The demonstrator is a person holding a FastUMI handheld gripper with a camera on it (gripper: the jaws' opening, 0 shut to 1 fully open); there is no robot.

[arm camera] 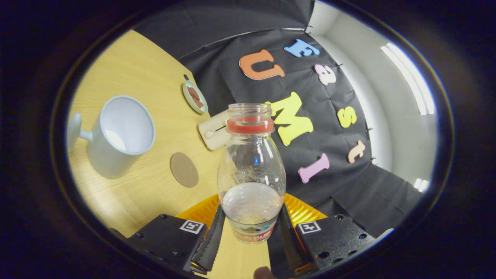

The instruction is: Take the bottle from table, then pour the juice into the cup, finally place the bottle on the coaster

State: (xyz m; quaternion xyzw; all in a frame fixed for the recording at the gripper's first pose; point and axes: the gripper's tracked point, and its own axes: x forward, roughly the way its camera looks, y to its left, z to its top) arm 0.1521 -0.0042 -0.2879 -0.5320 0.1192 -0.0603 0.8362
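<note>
A clear plastic bottle [251,170] with a red neck ring and no cap stands up between my fingers, a little clear liquid in its lower part. My gripper [250,232] is shut on the bottle's base, one finger [211,242] pressing each side. The whole view is tilted, so the wooden table [131,69] slopes away behind the bottle. A white cup [118,135] with a handle stands on the table, off to the left of the bottle, with its mouth turned toward me. A round brown coaster [184,169] lies flat between the cup and the bottle.
A small dish [195,97] holding brown pieces sits near the table's far edge. A cream box-like object [215,133] lies just behind the bottle's neck. The black cloth wall rises beyond the table. A fingertip [263,273] shows under the gripper.
</note>
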